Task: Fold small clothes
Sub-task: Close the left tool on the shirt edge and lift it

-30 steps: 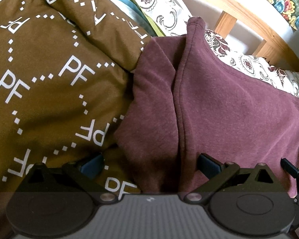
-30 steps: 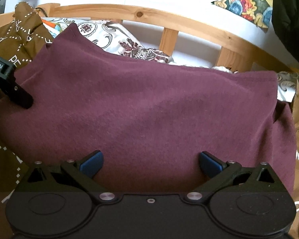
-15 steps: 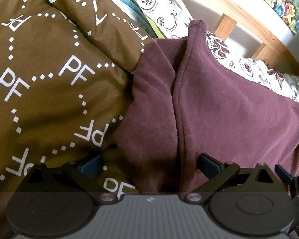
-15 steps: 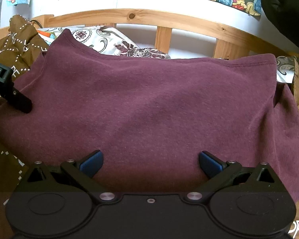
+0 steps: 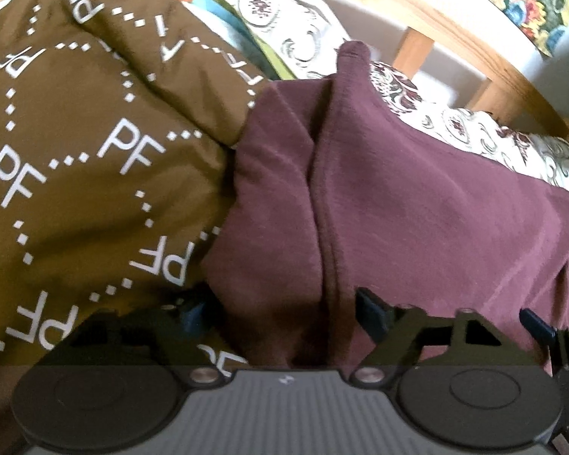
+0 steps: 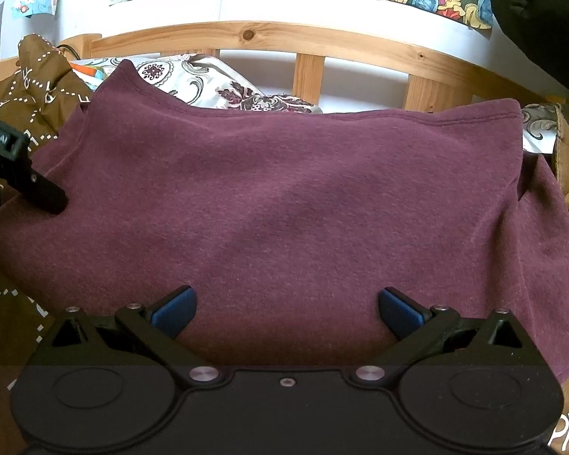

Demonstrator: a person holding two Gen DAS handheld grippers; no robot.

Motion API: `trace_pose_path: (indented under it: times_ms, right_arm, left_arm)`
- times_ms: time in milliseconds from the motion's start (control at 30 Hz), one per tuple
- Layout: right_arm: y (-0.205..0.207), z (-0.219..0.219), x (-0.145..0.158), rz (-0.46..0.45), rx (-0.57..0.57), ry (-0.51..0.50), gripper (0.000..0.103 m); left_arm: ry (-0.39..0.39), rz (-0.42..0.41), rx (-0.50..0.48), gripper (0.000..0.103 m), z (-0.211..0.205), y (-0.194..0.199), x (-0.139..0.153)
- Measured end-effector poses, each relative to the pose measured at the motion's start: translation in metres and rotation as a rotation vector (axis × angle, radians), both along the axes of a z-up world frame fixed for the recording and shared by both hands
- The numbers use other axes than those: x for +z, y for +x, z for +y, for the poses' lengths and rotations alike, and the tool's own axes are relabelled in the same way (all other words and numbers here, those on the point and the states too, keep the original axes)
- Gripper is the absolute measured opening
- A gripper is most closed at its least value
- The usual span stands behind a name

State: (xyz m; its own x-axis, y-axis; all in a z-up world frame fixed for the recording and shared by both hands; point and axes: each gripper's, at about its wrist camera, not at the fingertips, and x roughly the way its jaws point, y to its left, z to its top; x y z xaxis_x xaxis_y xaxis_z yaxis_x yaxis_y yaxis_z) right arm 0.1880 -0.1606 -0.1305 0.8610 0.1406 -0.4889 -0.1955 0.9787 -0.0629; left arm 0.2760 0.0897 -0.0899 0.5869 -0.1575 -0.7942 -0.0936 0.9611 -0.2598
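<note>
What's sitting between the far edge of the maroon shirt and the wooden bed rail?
In the right wrist view, a floral patterned pillow lies between the maroon shirt and the wooden bed rail, partly hidden by the shirt's edge.

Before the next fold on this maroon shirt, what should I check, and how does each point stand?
1. Right gripper open: ok, jaws wide apart over the near edge of the maroon shirt.
2. Left gripper open: ok, spread across the shirt's side fold.
3. Either gripper gripping cloth: not ok, neither is closed on it.
4. Shirt lying flat: ok in the middle; the left side is doubled over in a ridge.
5. Far hem straight: ok, it runs level in front of the wooden rail.
6. Brown blanket caught under the shirt: cannot tell.
</note>
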Motion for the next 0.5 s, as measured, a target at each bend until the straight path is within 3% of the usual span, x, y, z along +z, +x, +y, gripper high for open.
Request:
trace_pose_path:
  times_ms: [133,233,300,500]
  right_arm:
    - [-0.002,0.008,0.007,0.002,0.009,-0.079,0.102]
    - [-0.003,0.012,0.017,0.014,0.033,-0.143,0.102]
    - [-0.006,0.009,0.025,0.002,0.039,-0.144,0.102]
    - [-0.025,-0.013,0.040,-0.030,-0.019,-0.108,0.102]
  left_arm:
    - [0.023,-0.019,-0.018,0.062,-0.005,-0.003,0.001]
    - [0.030,-0.034,-0.030,0.046,-0.009,-0.004,0.002]
    - [0.021,-0.044,-0.039,0.036,-0.011,-0.004,0.002]
    - [0.051,-0.098,-0.060,0.020,-0.022,-0.008,0.006]
